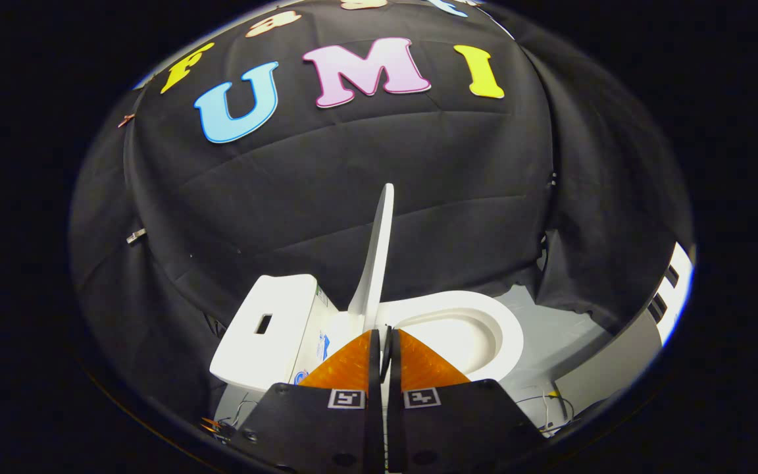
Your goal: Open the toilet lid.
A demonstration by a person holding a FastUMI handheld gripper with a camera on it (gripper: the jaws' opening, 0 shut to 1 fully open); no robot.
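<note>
A white toilet stands just beyond my fingers. Its lid (379,250) is raised nearly upright and shows edge-on, rising from the hinge toward the black cloth wall. The seat ring (507,332) and the open bowl lie to the right of the lid. To its left sits the tank (267,326), which has a small dark slot in its top. My gripper (384,337) is shut, its fingers pressed together with nothing visible between them. The tips sit just short of the foot of the lid, and I cannot tell whether they touch it.
Black cloth walls close in behind and on both sides. A grey floor (560,342) spreads right of the bowl, with thin cables (550,405) lying on it. A pale panel with dark slots (672,283) stands at the far right.
</note>
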